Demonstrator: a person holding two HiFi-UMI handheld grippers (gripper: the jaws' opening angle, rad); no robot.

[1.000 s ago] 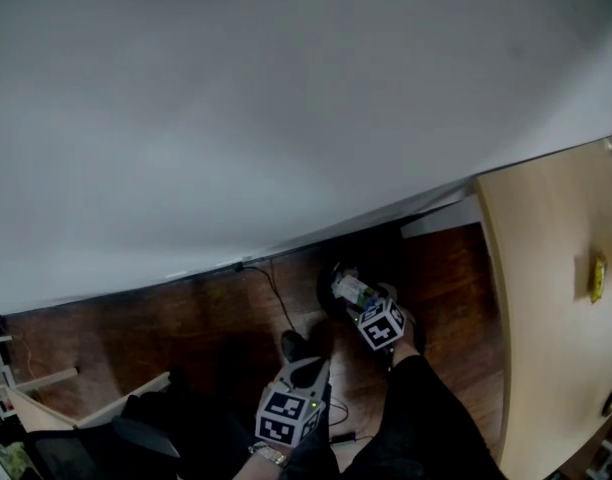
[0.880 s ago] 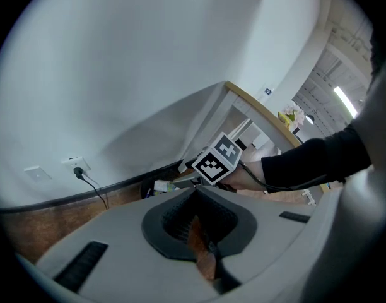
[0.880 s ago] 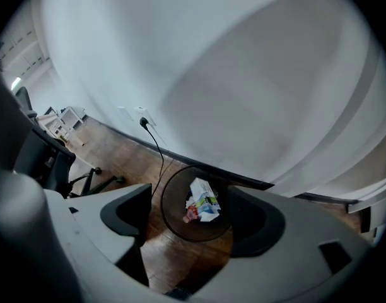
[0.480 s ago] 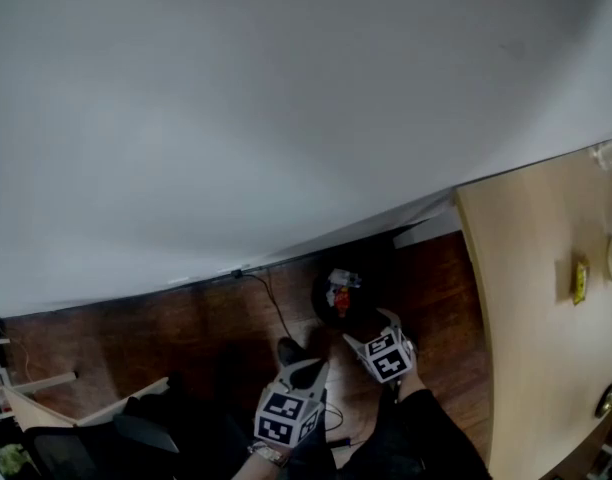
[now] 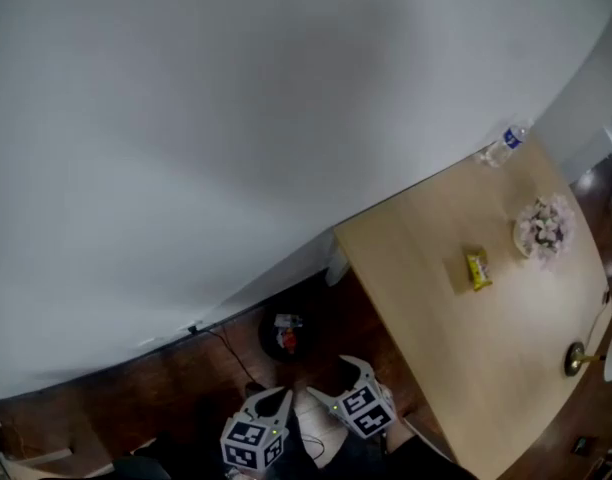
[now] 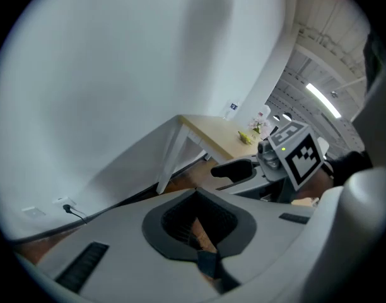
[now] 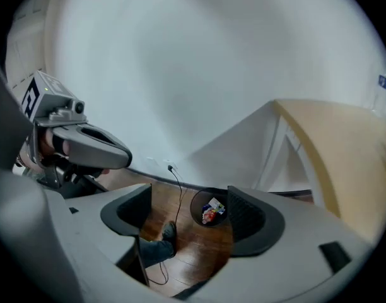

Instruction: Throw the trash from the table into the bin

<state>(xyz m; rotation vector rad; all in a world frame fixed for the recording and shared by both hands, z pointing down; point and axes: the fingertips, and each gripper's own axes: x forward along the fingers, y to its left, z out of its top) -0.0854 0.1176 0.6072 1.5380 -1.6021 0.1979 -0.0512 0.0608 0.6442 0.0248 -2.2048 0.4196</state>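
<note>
A round black bin stands on the wood floor by the wall, with colourful trash inside. My right gripper hangs open and empty to the right of the bin. In the right gripper view, the bin shows between the spread jaws of that gripper. To the left of the right one, my left gripper is shut and holds nothing; its view shows the pads together. On the wooden table lie a yellow wrapper, a clear plastic bottle and a crumpled pale heap.
A black cable runs from a wall socket across the floor near the bin. A brass object stands at the table's near right edge. A white table leg is beside the bin. The white wall fills the upper view.
The head view has swung right, bringing the table into view. The right gripper has drawn back from over the bin; the item it held there a second ago is gone from its jaws.
</note>
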